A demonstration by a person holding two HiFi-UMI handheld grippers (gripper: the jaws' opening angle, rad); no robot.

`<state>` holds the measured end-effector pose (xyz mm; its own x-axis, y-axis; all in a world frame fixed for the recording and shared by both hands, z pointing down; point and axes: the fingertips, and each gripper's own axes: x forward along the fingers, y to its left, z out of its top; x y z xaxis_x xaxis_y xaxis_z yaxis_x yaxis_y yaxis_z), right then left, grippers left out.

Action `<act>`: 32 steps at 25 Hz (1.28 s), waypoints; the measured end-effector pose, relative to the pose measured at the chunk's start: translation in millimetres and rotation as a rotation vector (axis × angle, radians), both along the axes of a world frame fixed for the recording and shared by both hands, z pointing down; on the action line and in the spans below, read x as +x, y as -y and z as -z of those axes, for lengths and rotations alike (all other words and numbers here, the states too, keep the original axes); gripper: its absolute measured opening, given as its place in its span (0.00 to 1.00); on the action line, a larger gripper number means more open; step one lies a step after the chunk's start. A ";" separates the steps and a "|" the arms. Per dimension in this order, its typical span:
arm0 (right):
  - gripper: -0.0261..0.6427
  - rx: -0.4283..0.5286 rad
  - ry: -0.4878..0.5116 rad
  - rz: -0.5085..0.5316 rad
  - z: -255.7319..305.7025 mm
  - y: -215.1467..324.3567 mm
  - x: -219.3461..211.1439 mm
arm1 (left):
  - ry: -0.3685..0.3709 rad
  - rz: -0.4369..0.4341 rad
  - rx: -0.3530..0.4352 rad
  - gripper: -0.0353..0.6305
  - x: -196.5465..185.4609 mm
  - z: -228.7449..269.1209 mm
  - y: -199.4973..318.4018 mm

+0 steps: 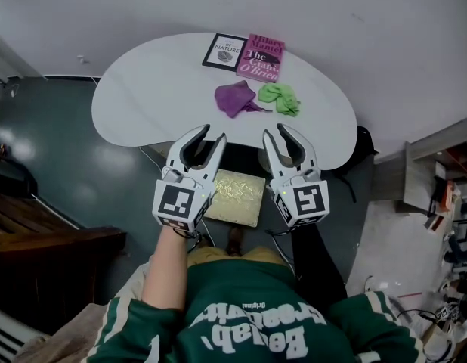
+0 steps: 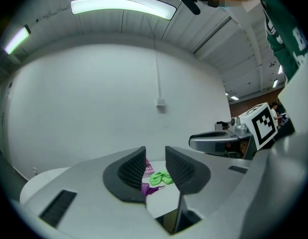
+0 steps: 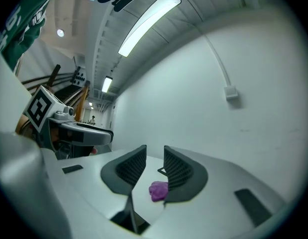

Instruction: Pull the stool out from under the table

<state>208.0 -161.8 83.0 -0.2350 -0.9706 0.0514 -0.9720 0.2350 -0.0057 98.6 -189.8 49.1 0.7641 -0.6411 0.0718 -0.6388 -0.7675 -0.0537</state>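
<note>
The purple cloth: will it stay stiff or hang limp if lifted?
Probably limp: the purple cloth lies crumpled in folds. It looks thin, so likely light. On the smooth white table it may slide when pushed.

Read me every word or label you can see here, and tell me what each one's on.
"Hilary Mantel", "The Giant O'Brien": cover of the pink paperback book on the white rounded table.
"NATURE": white-panelled cover of the black-edged book beside it; the smaller words are too small to read.
White lettering on the person's green sweatshirt: upside down, not clearly readable.
</note>
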 end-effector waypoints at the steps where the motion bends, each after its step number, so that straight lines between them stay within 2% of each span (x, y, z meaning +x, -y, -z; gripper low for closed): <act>1: 0.19 0.006 -0.009 -0.013 1.3 0.0 2.1 | 0.005 0.009 0.009 0.23 -0.6 1.0 1.5; 3: 0.05 0.020 -0.022 -0.034 4.8 -0.8 4.4 | 0.020 0.022 0.025 0.16 -2.1 2.0 3.4; 6: 0.05 0.047 -0.018 -0.026 9.8 -2.1 3.6 | 0.054 0.044 0.056 0.08 -5.1 5.0 6.7; 9: 0.05 0.064 -0.040 -0.014 13.4 -2.4 3.9 | 0.085 0.060 0.094 0.07 -5.4 10.4 8.6; 21: 0.05 0.108 -0.076 -0.016 28.7 -8.7 -7.1 | 0.048 0.063 0.187 0.07 -14.0 37.0 4.1; 32: 0.05 0.120 -0.099 -0.033 39.2 -26.1 -16.9 | 0.013 0.066 0.232 0.07 -23.4 55.2 -15.8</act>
